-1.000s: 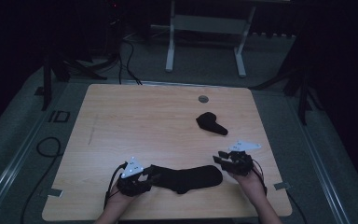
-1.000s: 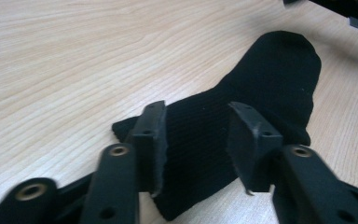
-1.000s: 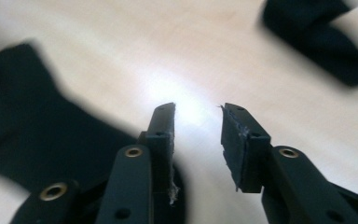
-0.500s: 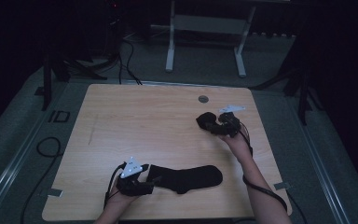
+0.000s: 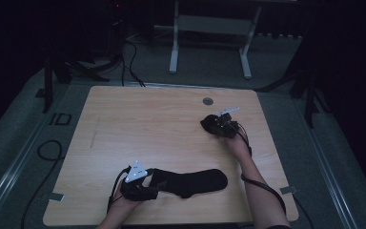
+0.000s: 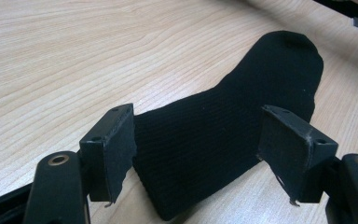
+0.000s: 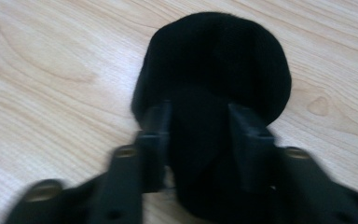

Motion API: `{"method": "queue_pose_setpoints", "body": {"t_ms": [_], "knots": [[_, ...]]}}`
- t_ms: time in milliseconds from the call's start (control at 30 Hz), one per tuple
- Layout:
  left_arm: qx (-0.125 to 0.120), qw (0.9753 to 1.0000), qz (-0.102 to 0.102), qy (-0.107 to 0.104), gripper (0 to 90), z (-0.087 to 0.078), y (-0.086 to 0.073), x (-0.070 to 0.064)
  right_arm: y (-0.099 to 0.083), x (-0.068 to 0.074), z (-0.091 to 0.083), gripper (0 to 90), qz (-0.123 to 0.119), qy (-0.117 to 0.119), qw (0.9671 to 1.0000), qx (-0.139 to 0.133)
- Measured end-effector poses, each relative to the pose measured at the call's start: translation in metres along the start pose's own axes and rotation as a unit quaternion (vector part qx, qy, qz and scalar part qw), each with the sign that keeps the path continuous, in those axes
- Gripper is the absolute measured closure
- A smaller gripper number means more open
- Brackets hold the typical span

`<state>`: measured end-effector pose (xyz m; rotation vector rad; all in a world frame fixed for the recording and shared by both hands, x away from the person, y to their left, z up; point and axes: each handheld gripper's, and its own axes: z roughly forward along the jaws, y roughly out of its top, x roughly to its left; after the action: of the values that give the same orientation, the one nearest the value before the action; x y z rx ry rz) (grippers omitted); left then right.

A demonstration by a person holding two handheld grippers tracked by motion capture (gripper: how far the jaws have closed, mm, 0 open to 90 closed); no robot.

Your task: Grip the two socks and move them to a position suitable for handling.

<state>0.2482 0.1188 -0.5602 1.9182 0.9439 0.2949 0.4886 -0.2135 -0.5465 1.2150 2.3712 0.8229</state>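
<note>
- Lower left of the high view: left claw (image 5: 153, 183) at the cuff end of a long black sock (image 5: 195, 181), lying flat near the bottom edge of the tabletop (image 5: 138, 124).
- Left gripper view: jaws of the left claw (image 6: 196, 149) spread wide, released, on either side of the long black sock's (image 6: 233, 126) cuff, pads apart from the cloth; toe toward the upper right of the frame.
- Right of centre in the high view: right claw (image 5: 214, 126) on a bunched black sock (image 5: 208, 123), below a small round grommet (image 5: 208, 101).
- Right gripper view, blurred: right claw (image 7: 198, 140) with jaws half closed around the bunched black sock (image 7: 214, 60); cannot tell whether clenched on it.
</note>
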Motion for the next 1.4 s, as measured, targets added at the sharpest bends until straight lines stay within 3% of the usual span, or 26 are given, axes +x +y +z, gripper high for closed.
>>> {"method": "queue_pose_setpoints", "body": {"t_ms": [133,300,500,633,700,733,1000,1167,1333,1400], "knots": [[-0.004,1.0,-0.001,0.001,28.2,0.0,0.002,0.0,0.002,0.002,-0.008,81.3,-0.002,0.012,0.9999,0.001],[-0.002,1.0,-0.003,0.002,28.3,0.001,0.004,-0.001,0.004,0.006,-0.03,81.5,-0.006,0.026,0.9992,-0.032],[-0.002,1.0,-0.009,0.002,29.0,0.002,0.007,-0.001,0.012,0.018,-0.06,81.6,-0.015,0.056,0.9965,-0.06],[-0.004,1.0,-0.008,0.003,30.2,0.003,0.012,0.0,0.017,0.032,-0.079,81.6,-0.021,0.083,0.9927,-0.085],[-0.006,0.9999,-0.007,0.004,30.1,0.003,0.013,0.001,0.017,0.032,-0.079,81.6,-0.021,0.083,0.9927,-0.085],[-0.01,0.9999,-0.006,0.005,30.1,0.003,0.018,0.001,0.019,0.046,-0.094,81.7,-0.02,0.113,0.9876,-0.107],[-0.026,0.9995,0.001,0.016,29.6,0.008,0.039,0.009,0.02,0.085,-0.121,81.6,-0.06,0.154,0.9764,-0.138],[-0.037,0.9992,0.009,0.014,28.5,0.014,0.049,0.013,0.019,0.102,-0.129,81.6,-0.067,0.189,0.9678,-0.152],[-0.038,0.9989,0.014,0.023,27.7,0.024,0.06,0.016,0.02,0.114,-0.134,81.5,-0.079,0.211,0.9614,-0.157],[-0.046,0.9984,0.023,0.023,27.7,0.028,0.064,0.016,0.021,0.116,-0.135,81.5,-0.077,0.23,0.957,-0.16]]}}
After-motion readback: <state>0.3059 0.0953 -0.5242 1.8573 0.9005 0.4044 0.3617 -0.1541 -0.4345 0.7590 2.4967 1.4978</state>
